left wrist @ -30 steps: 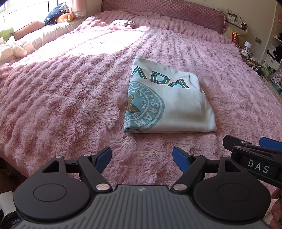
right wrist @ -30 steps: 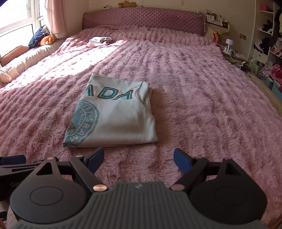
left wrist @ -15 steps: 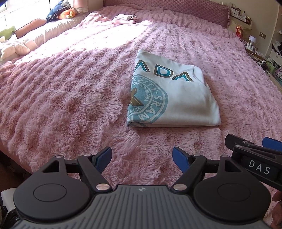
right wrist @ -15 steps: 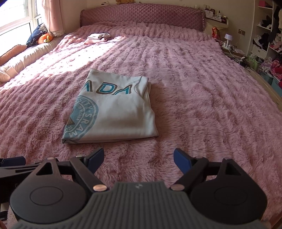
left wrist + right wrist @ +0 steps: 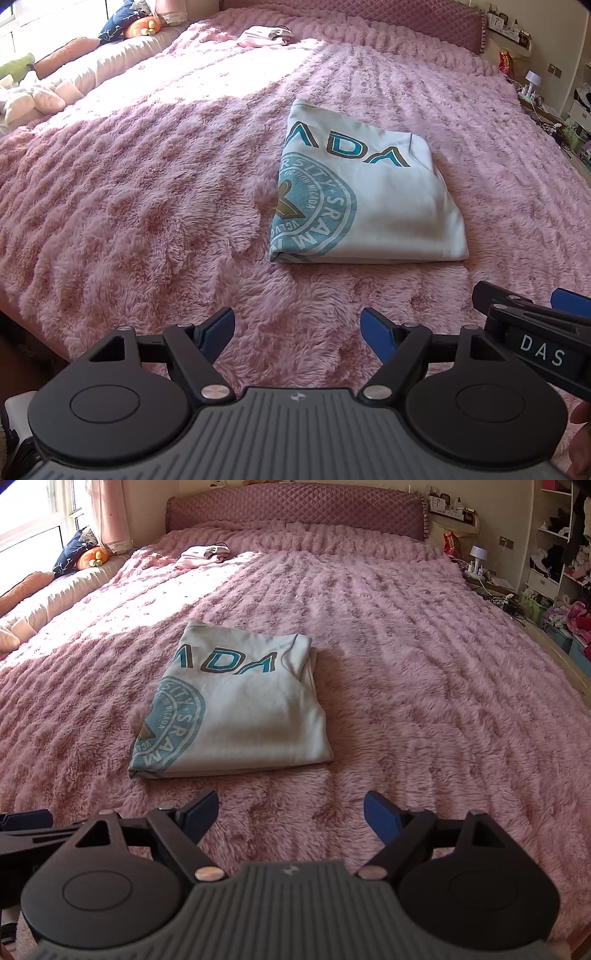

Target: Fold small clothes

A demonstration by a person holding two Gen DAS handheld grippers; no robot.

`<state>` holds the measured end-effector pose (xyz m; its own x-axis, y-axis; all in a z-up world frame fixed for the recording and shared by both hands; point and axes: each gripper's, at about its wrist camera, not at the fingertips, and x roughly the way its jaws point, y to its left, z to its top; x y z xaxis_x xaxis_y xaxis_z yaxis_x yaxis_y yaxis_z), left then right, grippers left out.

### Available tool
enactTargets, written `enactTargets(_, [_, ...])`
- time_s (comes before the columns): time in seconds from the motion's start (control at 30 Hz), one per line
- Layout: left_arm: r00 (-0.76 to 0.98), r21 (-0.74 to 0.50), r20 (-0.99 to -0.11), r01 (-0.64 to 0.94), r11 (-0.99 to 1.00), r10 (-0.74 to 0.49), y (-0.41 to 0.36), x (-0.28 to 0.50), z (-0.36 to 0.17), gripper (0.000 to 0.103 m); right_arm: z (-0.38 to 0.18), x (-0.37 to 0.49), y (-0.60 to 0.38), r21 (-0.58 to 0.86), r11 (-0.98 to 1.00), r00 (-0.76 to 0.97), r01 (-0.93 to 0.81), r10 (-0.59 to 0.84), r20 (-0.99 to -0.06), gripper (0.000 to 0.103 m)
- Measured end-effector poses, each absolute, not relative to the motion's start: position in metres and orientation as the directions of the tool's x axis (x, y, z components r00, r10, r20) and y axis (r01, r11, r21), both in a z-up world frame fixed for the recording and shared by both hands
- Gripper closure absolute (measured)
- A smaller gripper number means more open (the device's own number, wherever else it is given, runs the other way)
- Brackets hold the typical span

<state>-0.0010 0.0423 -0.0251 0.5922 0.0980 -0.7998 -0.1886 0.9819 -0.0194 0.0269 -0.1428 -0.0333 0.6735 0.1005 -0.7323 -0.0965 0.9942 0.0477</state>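
A pale grey T-shirt point(image 5: 369, 199) with teal print lies folded into a flat rectangle on the pink fluffy bedspread point(image 5: 147, 177). It also shows in the right wrist view point(image 5: 236, 716). My left gripper point(image 5: 297, 334) is open and empty, held near the bed's front edge, short of the shirt. My right gripper point(image 5: 290, 812) is open and empty too, beside the left one, and shows at the right edge of the left wrist view point(image 5: 535, 314). Neither gripper touches the shirt.
A small folded pink garment point(image 5: 203, 555) lies far back near the quilted headboard point(image 5: 295, 506). Cushions and soft toys point(image 5: 44, 96) line the window side at left. A bedside shelf with a lamp point(image 5: 480, 557) and cluttered shelves point(image 5: 561, 554) stand at right.
Both grippers have shifted slightly, tilting so the shirt sits a little further up and away in view. The shirt has not moved. Both grippers stay open.
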Motion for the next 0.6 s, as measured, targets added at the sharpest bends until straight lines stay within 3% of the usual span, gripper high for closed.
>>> enactTargets(0.6, [0.592,0.022,-0.796,-0.184,0.983,0.129,0.0402,0.0002,-0.0265,0.013,-0.0377,0.0288,-0.1426,0.052,0.995,0.662,-0.086,0.096,-0.743,0.021])
